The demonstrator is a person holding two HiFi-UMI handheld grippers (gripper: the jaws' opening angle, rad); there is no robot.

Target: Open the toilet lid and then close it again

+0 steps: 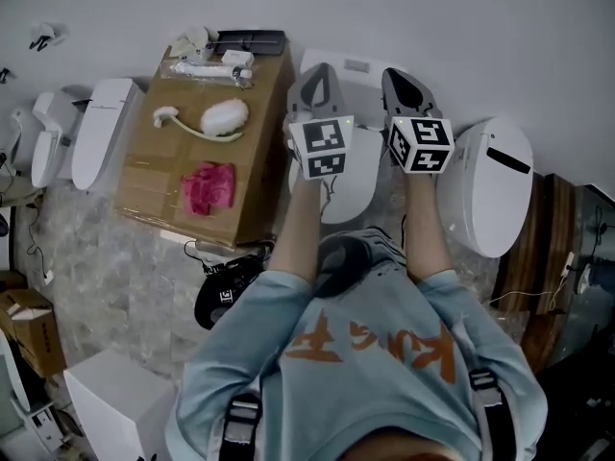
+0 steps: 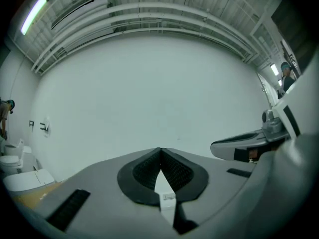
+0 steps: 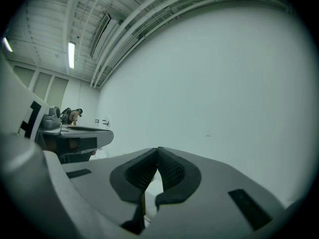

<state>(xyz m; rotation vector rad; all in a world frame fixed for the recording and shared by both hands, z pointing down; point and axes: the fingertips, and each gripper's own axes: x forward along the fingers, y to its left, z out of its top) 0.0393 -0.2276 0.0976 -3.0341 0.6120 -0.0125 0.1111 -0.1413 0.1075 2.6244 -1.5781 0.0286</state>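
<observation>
In the head view the white toilet (image 1: 357, 179) stands against the wall, below and between my forearms, with its lid lying flat. Both grippers are raised above it, side by side, pointing level at the wall. My left gripper (image 1: 315, 75) is shut and holds nothing. My right gripper (image 1: 404, 77) is also shut and empty. The left gripper view shows only its closed jaws (image 2: 160, 151) against the bare white wall, with the right gripper (image 2: 249, 144) at its side. In the right gripper view the pads (image 3: 169, 169) meet, and the left gripper (image 3: 75, 136) shows to the left.
A cardboard box (image 1: 154, 176) left of the toilet carries a pink cloth (image 1: 209, 188), a white hose part (image 1: 223, 118) and small packets. A second white toilet (image 1: 490, 195) stands to the right, and more toilets (image 1: 91, 133) line the far left. Cables lie on the floor.
</observation>
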